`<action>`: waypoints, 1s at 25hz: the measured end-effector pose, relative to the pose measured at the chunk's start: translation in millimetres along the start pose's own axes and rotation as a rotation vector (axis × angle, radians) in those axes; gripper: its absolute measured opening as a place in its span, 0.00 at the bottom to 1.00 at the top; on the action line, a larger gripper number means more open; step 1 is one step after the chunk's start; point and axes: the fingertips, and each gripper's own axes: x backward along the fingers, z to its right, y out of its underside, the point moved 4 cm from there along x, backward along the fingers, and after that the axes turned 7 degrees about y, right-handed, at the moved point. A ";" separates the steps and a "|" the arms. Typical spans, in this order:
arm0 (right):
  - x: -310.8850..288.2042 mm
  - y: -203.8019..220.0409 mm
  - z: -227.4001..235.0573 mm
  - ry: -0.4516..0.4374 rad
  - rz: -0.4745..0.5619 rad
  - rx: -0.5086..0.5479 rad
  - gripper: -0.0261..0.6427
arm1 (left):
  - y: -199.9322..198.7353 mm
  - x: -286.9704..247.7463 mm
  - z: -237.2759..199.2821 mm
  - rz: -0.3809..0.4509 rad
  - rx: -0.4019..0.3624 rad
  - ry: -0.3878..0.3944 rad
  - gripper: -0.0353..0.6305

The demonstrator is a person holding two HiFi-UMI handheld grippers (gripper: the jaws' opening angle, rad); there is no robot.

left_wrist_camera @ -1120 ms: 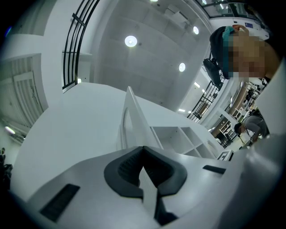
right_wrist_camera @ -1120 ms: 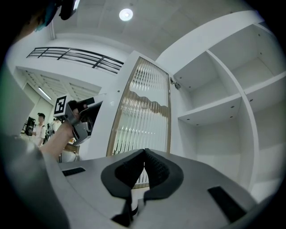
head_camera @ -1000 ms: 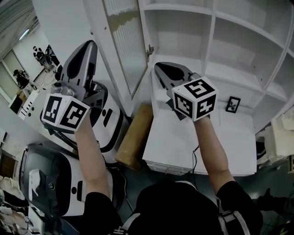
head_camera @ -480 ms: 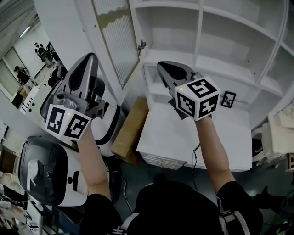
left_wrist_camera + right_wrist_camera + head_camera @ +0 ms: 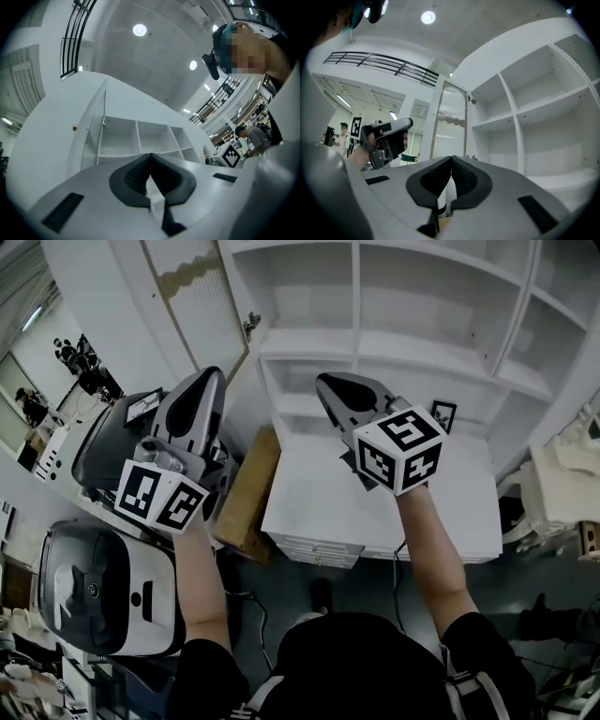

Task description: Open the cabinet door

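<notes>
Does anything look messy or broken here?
Nothing looks broken or spilled. The cabinet door stands wide open. The one odd thing is a brown cardboard sheet that leans tilted in the gap to the left of the white cabinet.

The cabinet door [image 5: 192,296] stands wide; right of it, shelf bays [image 5: 412,306] lie open; below it, a cardboard box [image 5: 246,498] crowds the desk [image 5: 319,512].
</notes>
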 end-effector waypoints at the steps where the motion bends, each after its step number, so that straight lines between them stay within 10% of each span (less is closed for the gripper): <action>1: 9.3 0.1 0.0 0.006 0.002 0.001 0.06 | 2.5 -2.1 8.7 -0.006 0.005 0.009 0.08; 25: 138.4 24.7 -49.6 0.025 0.030 0.028 0.06 | 73.2 24.2 152.6 -0.142 0.214 0.091 0.09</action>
